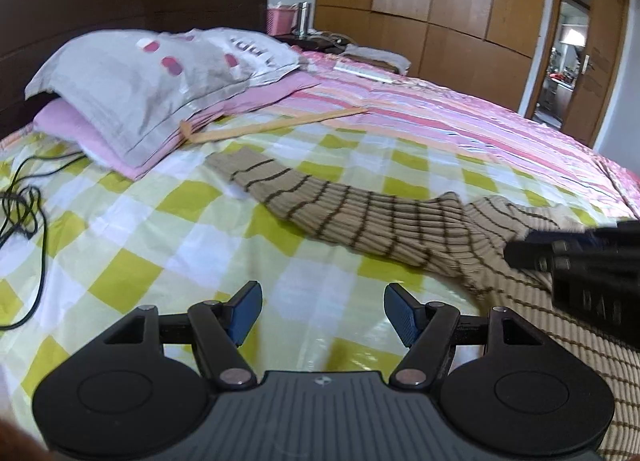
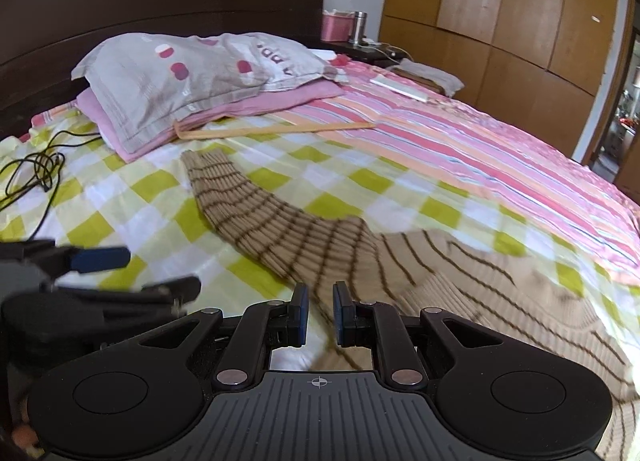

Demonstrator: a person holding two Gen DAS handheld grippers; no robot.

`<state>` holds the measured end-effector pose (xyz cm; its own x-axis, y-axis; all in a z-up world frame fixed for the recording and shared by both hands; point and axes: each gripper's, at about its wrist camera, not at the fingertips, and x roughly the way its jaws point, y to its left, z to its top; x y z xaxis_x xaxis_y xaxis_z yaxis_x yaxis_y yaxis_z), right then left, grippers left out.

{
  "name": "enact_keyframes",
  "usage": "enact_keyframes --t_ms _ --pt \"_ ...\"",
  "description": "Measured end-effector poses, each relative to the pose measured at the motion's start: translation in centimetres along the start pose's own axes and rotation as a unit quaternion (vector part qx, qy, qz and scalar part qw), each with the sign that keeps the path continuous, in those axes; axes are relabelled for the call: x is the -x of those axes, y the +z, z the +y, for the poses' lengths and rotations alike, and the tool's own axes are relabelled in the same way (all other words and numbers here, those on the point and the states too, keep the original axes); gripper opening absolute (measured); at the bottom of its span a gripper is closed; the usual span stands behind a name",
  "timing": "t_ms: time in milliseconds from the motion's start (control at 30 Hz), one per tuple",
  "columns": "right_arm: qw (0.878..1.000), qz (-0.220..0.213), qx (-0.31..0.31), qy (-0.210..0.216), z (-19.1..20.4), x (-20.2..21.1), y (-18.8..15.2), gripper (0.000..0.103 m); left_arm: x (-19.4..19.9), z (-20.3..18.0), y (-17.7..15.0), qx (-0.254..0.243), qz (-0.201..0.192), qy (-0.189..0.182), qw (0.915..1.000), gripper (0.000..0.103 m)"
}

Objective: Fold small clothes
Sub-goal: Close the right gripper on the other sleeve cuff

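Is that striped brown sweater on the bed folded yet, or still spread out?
Still spread out: the beige ribbed sweater with dark stripes lies open on the checked green-and-white bedsheet, one sleeve stretched toward the pillows.

Partly legible, upside-down white lettering, roughly "appy", on the grey pillowcase with pink ovals (image 2: 208, 73); blurred beyond reading in the left wrist view. Embossed letters, seemingly "DAS", on the black plastic body of the right gripper (image 1: 592, 303).
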<state>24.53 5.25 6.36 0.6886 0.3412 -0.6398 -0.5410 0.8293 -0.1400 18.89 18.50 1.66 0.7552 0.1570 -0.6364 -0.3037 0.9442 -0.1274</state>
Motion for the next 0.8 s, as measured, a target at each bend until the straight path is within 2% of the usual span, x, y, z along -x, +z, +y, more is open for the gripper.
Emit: enact_keyframes --t_ms 100,367,433,500,800 --pt "1.0 -0.005 0.004 0.011 0.9 -1.5 1.7 0.019 -0.6 1.4 0.3 0.016 0.003 0.011 0.9998 0.072" --pt "0.998 -0.001 0.006 0.058 4.4 -7.7 7.1 0.02 -2.2 4.9 0.6 0.047 0.009 0.043 0.9979 0.072" --pt "0.997 0.005 0.009 0.071 5.4 -9.3 8.2 0.025 -2.5 5.5 0.6 0.052 0.008 0.05 0.9973 0.072" --pt "0.997 0.01 0.013 0.081 6.5 -10.9 9.1 0.03 -2.7 6.1 0.6 0.056 0.006 0.056 0.9968 0.072" --pt "0.993 0.041 0.02 0.105 10.5 -18.2 11.4 0.036 -4.0 8.0 0.6 0.072 0.014 0.068 0.995 0.072"
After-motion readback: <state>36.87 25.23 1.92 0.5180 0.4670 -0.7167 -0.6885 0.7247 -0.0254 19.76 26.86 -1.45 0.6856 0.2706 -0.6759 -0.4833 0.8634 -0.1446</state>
